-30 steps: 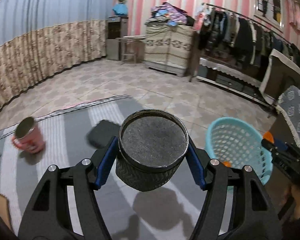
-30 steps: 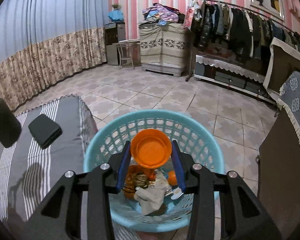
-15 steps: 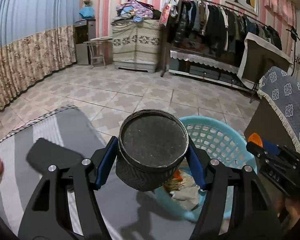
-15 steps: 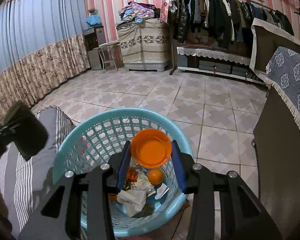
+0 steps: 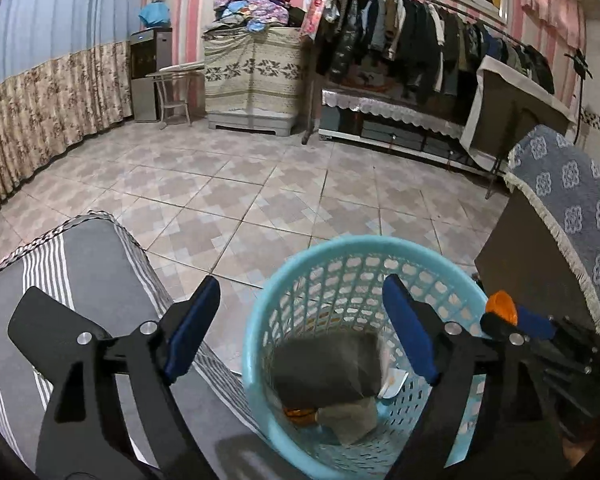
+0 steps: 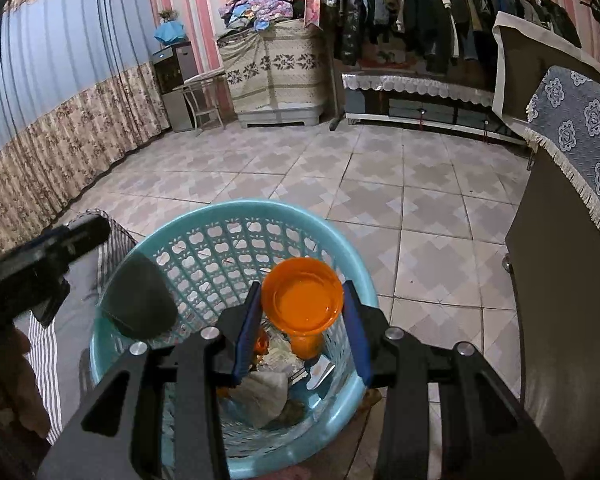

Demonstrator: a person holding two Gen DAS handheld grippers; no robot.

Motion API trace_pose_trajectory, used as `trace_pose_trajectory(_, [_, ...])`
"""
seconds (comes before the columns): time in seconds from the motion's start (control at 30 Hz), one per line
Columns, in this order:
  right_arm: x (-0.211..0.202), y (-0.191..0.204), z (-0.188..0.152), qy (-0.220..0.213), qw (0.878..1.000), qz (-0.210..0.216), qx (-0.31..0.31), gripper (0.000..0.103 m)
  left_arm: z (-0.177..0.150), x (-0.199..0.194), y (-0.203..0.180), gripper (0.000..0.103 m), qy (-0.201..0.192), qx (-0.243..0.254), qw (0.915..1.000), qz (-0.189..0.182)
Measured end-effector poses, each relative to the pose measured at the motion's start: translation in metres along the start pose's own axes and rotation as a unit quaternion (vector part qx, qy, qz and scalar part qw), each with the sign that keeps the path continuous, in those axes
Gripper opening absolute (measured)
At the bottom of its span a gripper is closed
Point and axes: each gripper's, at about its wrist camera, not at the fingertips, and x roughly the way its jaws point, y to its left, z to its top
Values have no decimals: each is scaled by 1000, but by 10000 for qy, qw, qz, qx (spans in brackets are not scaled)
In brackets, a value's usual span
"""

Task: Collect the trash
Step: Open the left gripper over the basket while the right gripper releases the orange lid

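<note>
Fingers of the left gripper point(image 5: 300, 328) are spreading, nothing between them; below, a dark cylindrical container point(image 5: 328, 368), blurred, lies inside the turquoise mesh basket point(image 5: 260, 320). Right gripper point(image 6: 300, 320) pinches an orange cup point(image 6: 302, 304) above the same basket. Crumpled paper point(image 6: 266, 396) and orange scraps fill the bottom, partly hidden by the fingers.

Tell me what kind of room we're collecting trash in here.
Most likely a lived-in bedroom or living room in a home. A long clothes rack of dark coats lines the striped wall, a pile of folded bedding sits on a covered cabinet, and floral curtains hang over a tiled floor.
</note>
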Motion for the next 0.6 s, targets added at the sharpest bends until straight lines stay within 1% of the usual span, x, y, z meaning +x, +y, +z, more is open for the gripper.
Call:
trace_pose_trajectory(0.1, [2, 7, 0, 21, 10000, 42, -80, 40, 4, -9, 11, 89, -102, -125, 9998, 129])
trace_pose_trajectory(0.17, [5, 10, 0, 40, 9999, 54, -114, 40, 6, -15, 17, 94, -166, -151, 9993, 293])
trace_pose_trajectory(0.23, [9, 16, 0, 66, 9998, 49, -162, 40, 5, -27, 26, 97, -256, -173, 9983, 500])
trace_pose_trajectory(0.53, [18, 39, 2, 29, 9991, 122, -397, 40, -10, -73, 63, 97, -352, -267, 9945, 952])
trace_pose_trajectory(0.57, [19, 41, 2, 22, 9991, 161, -394, 41, -13, -80, 66, 98, -379, -269, 9937, 1024])
trace_pose_trajectory(0.6, [19, 42, 1, 29, 9990, 240, -373, 52, -15, -86, 70, 98, -396, -271, 9931, 1066])
